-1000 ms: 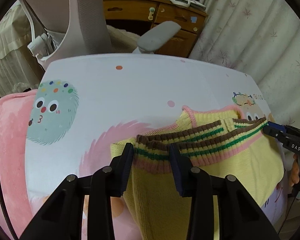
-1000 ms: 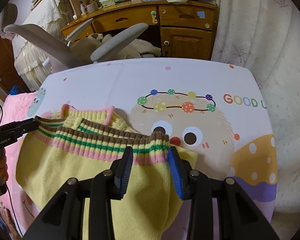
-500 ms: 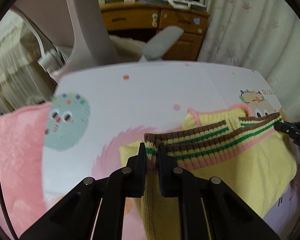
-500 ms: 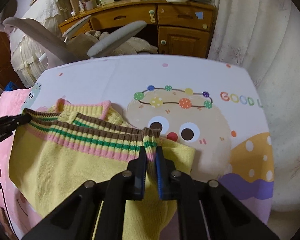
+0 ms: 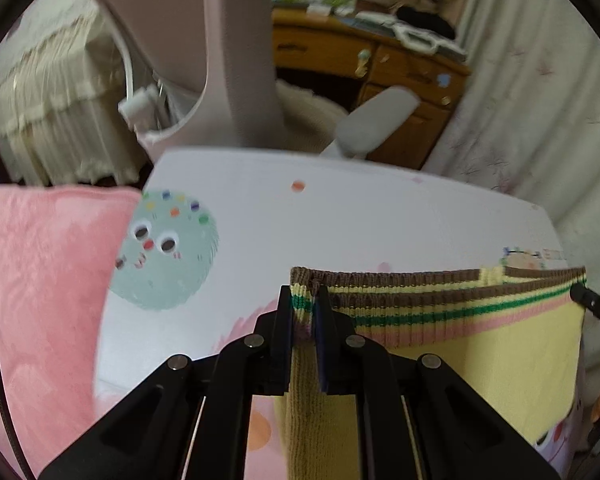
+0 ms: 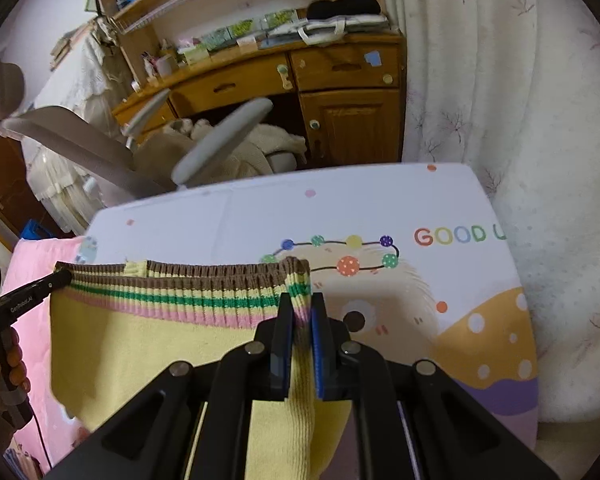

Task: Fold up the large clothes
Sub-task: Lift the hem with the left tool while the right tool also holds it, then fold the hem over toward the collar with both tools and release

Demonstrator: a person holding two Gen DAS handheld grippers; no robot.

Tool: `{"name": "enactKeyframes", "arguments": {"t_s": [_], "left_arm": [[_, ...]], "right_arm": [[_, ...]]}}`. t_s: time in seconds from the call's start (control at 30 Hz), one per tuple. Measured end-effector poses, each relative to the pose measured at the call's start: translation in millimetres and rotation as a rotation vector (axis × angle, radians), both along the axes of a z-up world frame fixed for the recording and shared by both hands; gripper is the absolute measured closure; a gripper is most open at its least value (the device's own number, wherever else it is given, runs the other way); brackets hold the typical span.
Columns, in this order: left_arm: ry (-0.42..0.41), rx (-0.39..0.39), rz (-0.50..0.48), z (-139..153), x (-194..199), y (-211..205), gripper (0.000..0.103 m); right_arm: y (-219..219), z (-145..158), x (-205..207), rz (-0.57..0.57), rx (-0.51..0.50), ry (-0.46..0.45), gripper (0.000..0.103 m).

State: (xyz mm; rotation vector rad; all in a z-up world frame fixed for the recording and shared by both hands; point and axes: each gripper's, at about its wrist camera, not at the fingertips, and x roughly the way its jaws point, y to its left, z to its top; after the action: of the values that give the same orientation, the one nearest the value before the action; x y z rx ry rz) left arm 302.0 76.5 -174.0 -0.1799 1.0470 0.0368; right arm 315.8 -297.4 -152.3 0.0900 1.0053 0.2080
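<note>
While both grippers, left gripper (image 5: 304,312) and right gripper (image 6: 302,314), pinch the sweater (image 6: 160,336), its striped hem (image 5: 440,300) spans taut between the 2.

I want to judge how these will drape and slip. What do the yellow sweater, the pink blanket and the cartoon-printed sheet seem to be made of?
Yellow sweater: soft knit yarn, matte, with ribbed ridges along its striped hem.
Pink blanket: plush fleece, it seems, with a faint crushed-pile sheen.
Cartoon-printed sheet: smooth woven fabric, probably cotton or polyester, lying flat with printed figures.

A cartoon-printed white bedsheet (image 6: 260,208) carries a pink blanket (image 5: 40,280) at its edge.
</note>
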Motion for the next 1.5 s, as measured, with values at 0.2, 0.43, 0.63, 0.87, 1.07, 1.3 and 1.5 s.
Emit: {"name": "enactKeyframes", "arguments": {"t_s": [0.2, 0.43, 0.63, 0.87, 1.07, 1.3, 1.5], "left_arm": [[0.04, 0.024, 0.019, -32, 8, -3, 0.096], [0.021, 0.018, -0.004, -30, 2, -2, 0.087], [0.032, 0.011, 0.042, -14, -5, 6, 0.027], [0.02, 0.051, 0.082, 25, -38, -6, 0.027], [-0.102, 0.041, 0.076, 49, -90, -46, 0.027], [-0.064, 0.084, 0.082, 9, -121, -74, 0.027], [0.036, 0.079, 0.149, -25, -125, -42, 0.025]], "right_arm": [[5, -48, 14, -0.015, -0.053, 0.089, 0.096], [8, -49, 10, -0.007, -0.075, 0.075, 0.094], [5, -32, 6, -0.037, -0.071, 0.077, 0.087], [6, 6, -27, -0.084, -0.052, 0.003, 0.087], [45, 19, -70, -0.001, 0.008, -0.043, 0.087], [105, -18, -107, 0.174, -0.029, -0.013, 0.087], [82, -35, -117, 0.155, -0.13, -0.032, 0.091]]}}
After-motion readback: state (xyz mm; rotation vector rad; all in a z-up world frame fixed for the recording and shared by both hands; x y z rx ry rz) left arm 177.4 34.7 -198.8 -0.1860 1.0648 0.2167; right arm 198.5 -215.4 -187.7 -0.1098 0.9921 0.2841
